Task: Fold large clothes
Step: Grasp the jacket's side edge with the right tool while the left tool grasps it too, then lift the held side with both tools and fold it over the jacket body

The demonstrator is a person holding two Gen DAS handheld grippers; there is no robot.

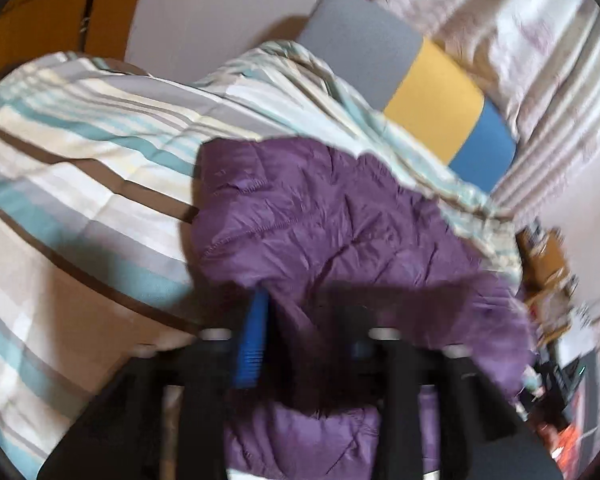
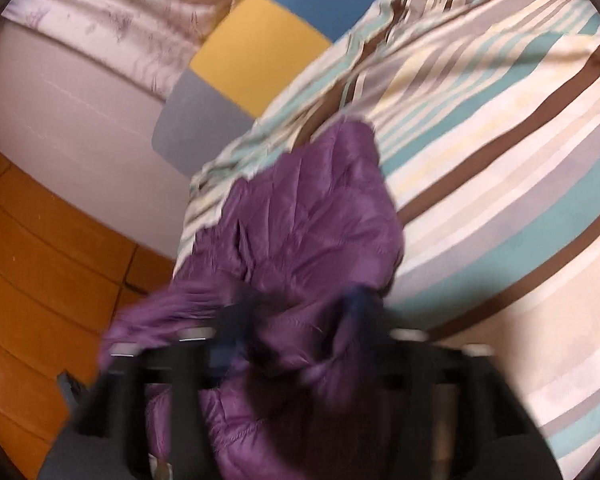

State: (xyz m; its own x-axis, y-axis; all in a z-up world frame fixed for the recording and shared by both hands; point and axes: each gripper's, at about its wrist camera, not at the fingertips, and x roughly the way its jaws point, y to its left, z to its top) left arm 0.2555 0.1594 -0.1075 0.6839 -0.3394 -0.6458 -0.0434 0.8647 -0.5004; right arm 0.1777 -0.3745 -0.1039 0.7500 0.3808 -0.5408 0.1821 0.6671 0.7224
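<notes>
One purple quilted jacket (image 1: 320, 216), no legible label.

Home bedroom, bed w/ striped duvet (image 1: 80, 152), pillow (image 1: 440, 100), wood floor (image 2: 40, 280)

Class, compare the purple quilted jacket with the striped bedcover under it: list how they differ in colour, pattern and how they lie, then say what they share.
The purple quilted jacket is one plain colour; the striped bedcover has teal, brown, grey and cream bands. The jacket is puffy, stitched and crumpled in a heap; the bedcover lies spread and mostly smooth. The jacket covers a small patch; the bedcover stretches well beyond it. Both are soft fabric on the bed.
</notes>
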